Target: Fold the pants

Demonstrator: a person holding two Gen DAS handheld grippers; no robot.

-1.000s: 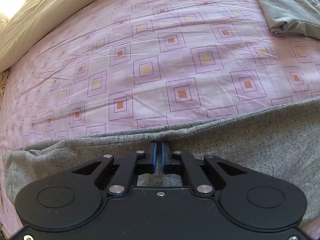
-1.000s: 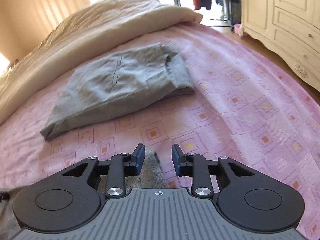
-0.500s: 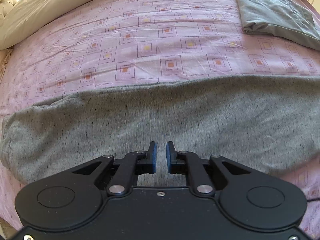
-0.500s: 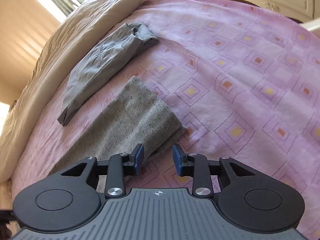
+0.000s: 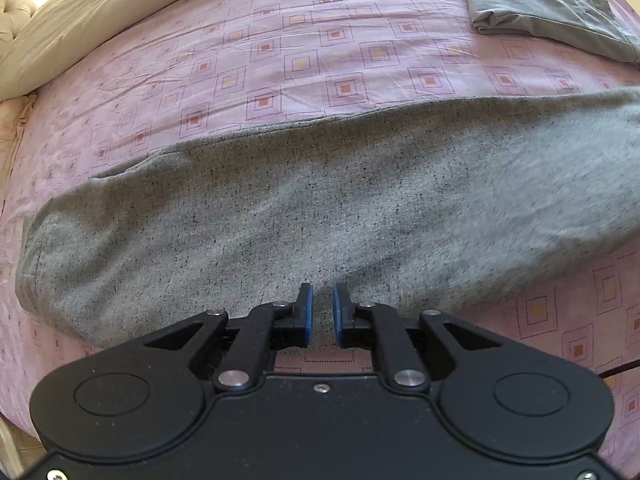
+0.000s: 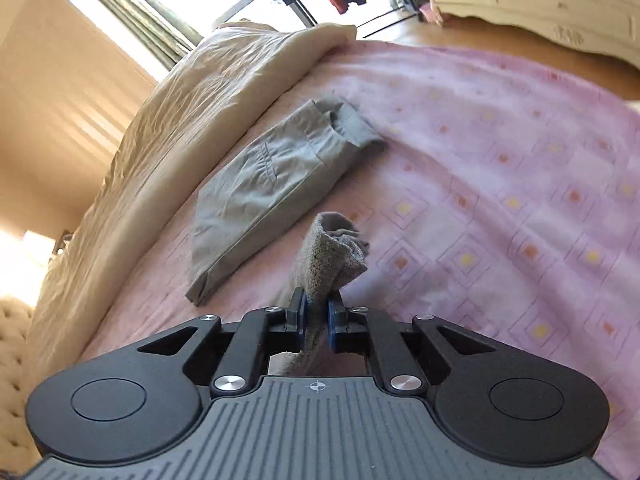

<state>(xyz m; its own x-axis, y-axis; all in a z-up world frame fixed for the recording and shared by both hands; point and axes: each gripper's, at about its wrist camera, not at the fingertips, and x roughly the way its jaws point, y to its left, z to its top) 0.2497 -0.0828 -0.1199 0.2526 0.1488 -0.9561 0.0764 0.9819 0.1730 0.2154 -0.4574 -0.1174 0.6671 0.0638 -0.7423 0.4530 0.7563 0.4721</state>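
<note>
On the pink bed sheet (image 5: 360, 60) the grey speckled pants (image 5: 320, 200) lay stretched out. The right tongs (image 6: 316, 312) had just closed, pinching one bunched end of the pants; the left tongs (image 5: 322, 312) hung narrow and empty above them. So little cloth was pinched that it might slip free. Only the right view showed that grip, and the cream duvet's (image 6: 180, 120) full length.

- Two black two-finger grippers: the left gripper (image 5: 321, 312) and the right gripper (image 6: 317, 314).
- One speckled grey knit pants (image 5: 320, 208).
- One folded plain grey trousers (image 6: 272, 184), at eleven o'clock.
- One cream quilt (image 6: 180, 120).
- One pink square-patterned bedsheet (image 5: 280, 60).
</note>
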